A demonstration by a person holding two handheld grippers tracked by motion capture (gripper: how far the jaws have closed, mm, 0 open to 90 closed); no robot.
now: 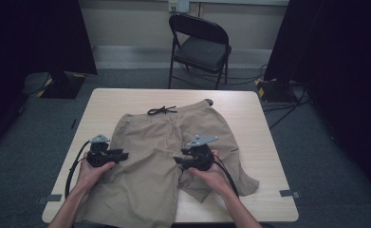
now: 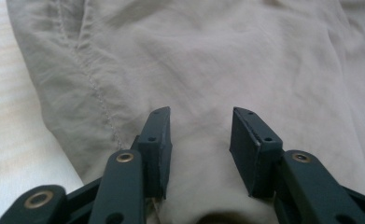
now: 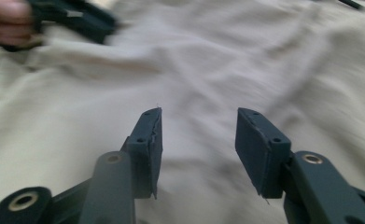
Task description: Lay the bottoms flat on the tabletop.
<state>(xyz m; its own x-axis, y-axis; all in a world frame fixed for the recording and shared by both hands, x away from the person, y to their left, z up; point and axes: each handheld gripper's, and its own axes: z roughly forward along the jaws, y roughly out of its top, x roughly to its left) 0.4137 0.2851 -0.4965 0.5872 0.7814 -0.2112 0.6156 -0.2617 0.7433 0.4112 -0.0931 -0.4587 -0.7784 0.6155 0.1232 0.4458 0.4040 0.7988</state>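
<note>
We see a pair of khaki shorts [image 1: 173, 152] lying flat on the light wooden desk [image 1: 254, 114], waistband toward the far edge, legs toward the person. A black drawstring [image 1: 162, 110] lies at the waistband. The leg on the left side runs down to the near edge of the desk; the other leg is shorter in view and ends in a crumpled hem near the front right corner.

Our left tool [image 1: 121, 156] sits over the outer seam of the left leg, held by the left hand [image 1: 90, 173]. In the left gripper view its jaws stand apart with nothing between them, just above the cloth, and the shorts' side edge and stitched seam [image 2: 96, 93] run beside the bare desk [image 2: 3, 93].

Our right tool [image 1: 179, 161], held by the right hand [image 1: 211, 175], sits near the middle where the two legs meet. In the right gripper view its jaws also stand apart and empty over the fabric, and the picture is blurred; the other tool shows farther off at top left.

Open desk shows as a strip on the left, a wider strip on the right and a band beyond the waistband.

Around the desk we see grey carpet [image 1: 316, 156], a black folding chair [image 1: 199, 47] well beyond the far edge, dark curtains on both sides, and cables on the floor.
</note>
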